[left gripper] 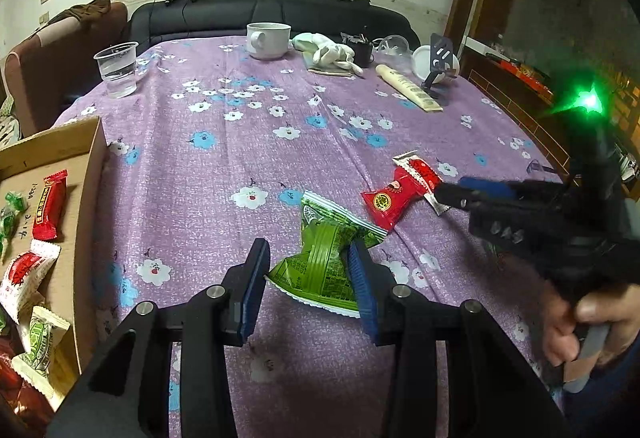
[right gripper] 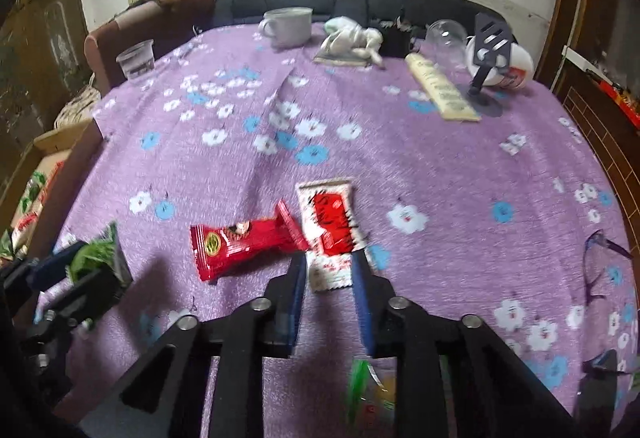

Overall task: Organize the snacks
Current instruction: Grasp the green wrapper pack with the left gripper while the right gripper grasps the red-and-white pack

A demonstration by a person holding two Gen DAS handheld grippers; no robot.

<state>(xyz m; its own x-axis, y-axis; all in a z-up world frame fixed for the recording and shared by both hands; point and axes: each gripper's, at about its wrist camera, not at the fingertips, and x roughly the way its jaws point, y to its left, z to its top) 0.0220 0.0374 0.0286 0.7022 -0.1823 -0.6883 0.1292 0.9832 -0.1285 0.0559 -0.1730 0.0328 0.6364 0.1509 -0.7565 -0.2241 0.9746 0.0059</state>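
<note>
A green snack packet (left gripper: 324,250) lies on the purple flowered tablecloth between the fingers of my left gripper (left gripper: 310,266), which is open around it. A red snack bar (left gripper: 390,200) lies just beyond it. My right gripper (right gripper: 330,270) is open, its fingers either side of the near end of a white-and-red snack packet (right gripper: 330,226). The red bar (right gripper: 240,242) lies to that packet's left. The right gripper also shows in the left wrist view (left gripper: 452,194), and the left gripper in the right wrist view (right gripper: 76,270).
A cardboard box (left gripper: 90,174) at the left edge holds several snacks. At the far side stand a plastic cup of water (left gripper: 118,68), a white mug (left gripper: 268,40), a white cloth (left gripper: 334,52), a cream tube (left gripper: 408,88) and a phone stand (left gripper: 438,62). Purple glasses (right gripper: 604,262) lie at the right.
</note>
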